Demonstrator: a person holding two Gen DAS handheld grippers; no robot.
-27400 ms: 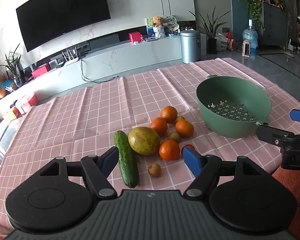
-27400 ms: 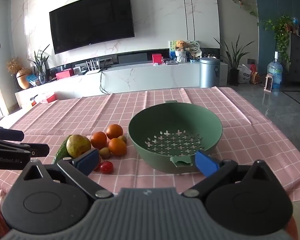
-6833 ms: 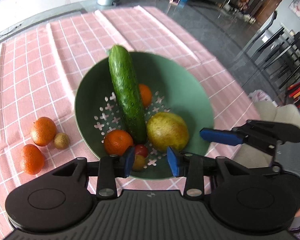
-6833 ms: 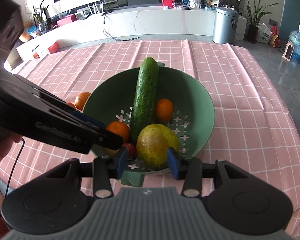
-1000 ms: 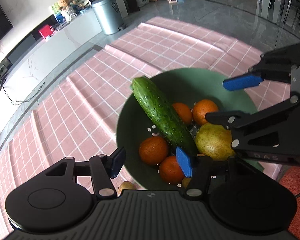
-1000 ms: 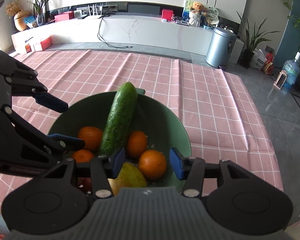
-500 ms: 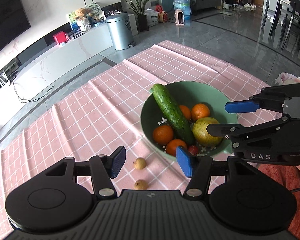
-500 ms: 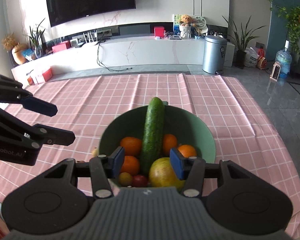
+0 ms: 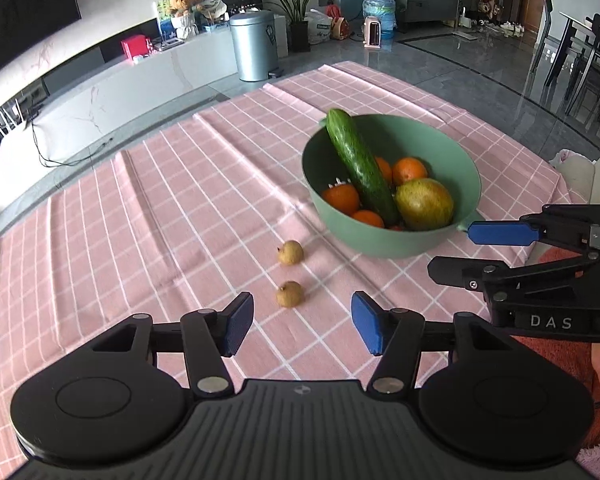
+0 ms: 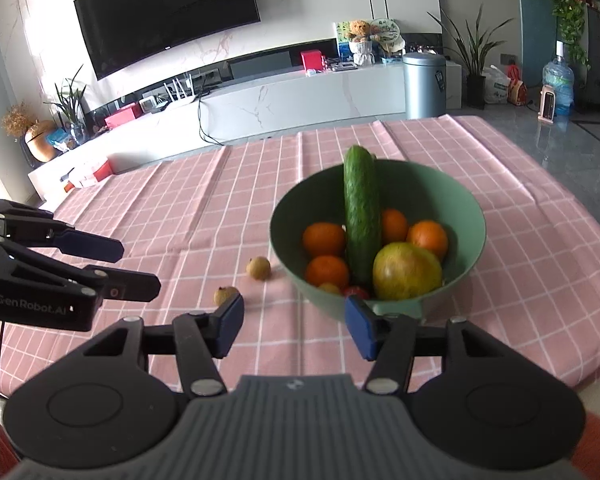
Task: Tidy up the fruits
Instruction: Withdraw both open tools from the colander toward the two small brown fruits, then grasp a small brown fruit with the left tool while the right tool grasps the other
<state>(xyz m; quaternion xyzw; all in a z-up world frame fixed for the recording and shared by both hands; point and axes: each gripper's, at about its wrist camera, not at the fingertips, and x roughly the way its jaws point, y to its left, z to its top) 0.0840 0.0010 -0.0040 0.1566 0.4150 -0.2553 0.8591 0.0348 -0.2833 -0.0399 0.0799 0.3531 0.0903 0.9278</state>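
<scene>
The green bowl [image 10: 466,216] sat on the pink checked tablecloth [image 9: 180,200], holding the cucumber [image 10: 362,220], four oranges [image 10: 324,239] and a big yellow-green fruit [image 10: 407,270]. Two small brown fruits [image 9: 290,252] lay on the cloth just beside it. The left gripper [image 9: 302,322] hung spread and empty; the right gripper [image 10: 294,326] had just been opening, with nothing between its jaws.

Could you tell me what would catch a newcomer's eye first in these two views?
Probably the green bowl on the pink checked tablecloth, with a long cucumber leaning over its far rim among oranges and a big yellow-green fruit. Next, two small brown fruits lying loose on the cloth beside the bowl, just ahead of the open, empty left gripper.
</scene>
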